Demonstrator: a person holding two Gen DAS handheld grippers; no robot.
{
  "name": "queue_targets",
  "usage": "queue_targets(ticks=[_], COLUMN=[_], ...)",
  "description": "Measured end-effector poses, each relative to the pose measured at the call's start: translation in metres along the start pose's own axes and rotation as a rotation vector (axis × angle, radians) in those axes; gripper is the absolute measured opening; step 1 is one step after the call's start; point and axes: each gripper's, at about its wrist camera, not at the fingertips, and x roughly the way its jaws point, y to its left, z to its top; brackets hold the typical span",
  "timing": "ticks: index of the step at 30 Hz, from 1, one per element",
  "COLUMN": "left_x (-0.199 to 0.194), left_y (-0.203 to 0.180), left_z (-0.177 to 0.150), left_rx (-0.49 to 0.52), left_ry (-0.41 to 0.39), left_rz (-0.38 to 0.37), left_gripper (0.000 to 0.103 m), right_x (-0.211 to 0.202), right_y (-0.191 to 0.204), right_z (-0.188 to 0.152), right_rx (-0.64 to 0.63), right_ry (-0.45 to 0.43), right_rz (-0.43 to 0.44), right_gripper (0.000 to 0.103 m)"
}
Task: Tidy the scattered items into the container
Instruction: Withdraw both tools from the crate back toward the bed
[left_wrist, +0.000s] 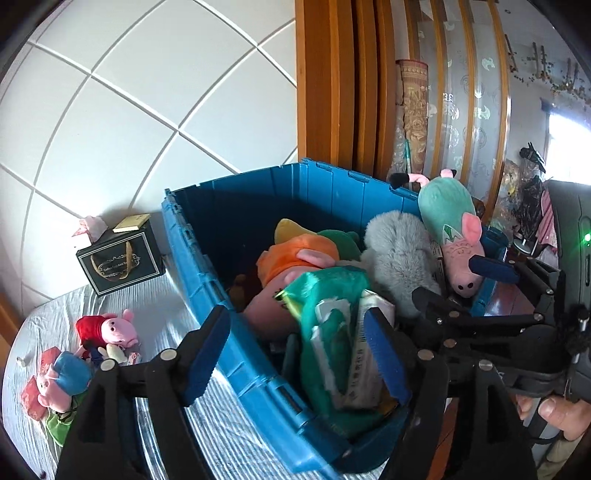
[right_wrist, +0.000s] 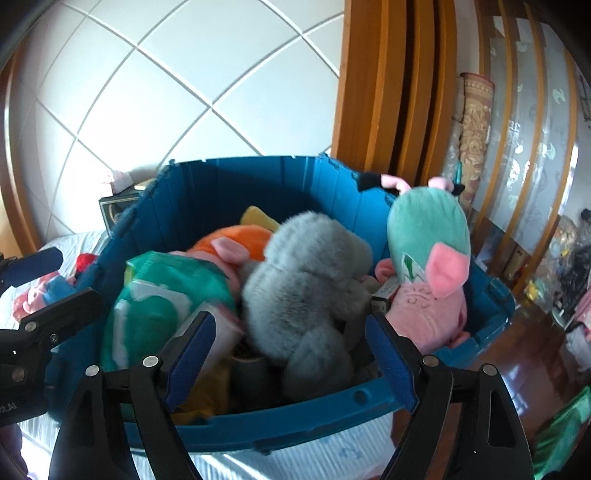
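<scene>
Hovering with jaws wide and pads bare, the left gripper (left_wrist: 295, 354) straddles the near wall of the blue crate (left_wrist: 236, 306), a green packet (left_wrist: 332, 332) between its fingers but untouched; the right gripper (right_wrist: 291, 354) gapes just as wide over a grey plush (right_wrist: 306, 284) in the same crate. Only the left view shows toys left out on the striped bedsheet (left_wrist: 221, 435) — a red-dressed pig (left_wrist: 110, 328) and a blue-dressed one (left_wrist: 66, 380) — beside a black gift box (left_wrist: 122, 258) with unreadable gold lettering. Both views show a teal-dressed pig (right_wrist: 432, 266) propped at the crate's far corner. Print on the packet is too blurred to read
</scene>
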Motion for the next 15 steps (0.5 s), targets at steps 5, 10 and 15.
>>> queue_targets(ticks=[5,10,15], left_x=[-0.026,-0.051,-0.079], left_y=[0.042,0.098,0.177], left_z=[-0.012,-0.030,-0.063], left_rx=[-0.053,-0.112,-0.183], left_ry=[-0.024,-0.027,0.004], left_rz=[0.036,0.102,0.206], left_gripper=[0.075,0.075,0.075], right_x=[-0.026,-0.050,-0.060], right_y=[0.036,0.092,0.173], right_z=[0.011,0.027,0.038], right_rx=[-0.013,-0.035,-0.083], right_ry=[-0.063,-0.136,-0.171], right_rz=[0.028,0.104,0.204], right_gripper=[0.090,0.103,0.103])
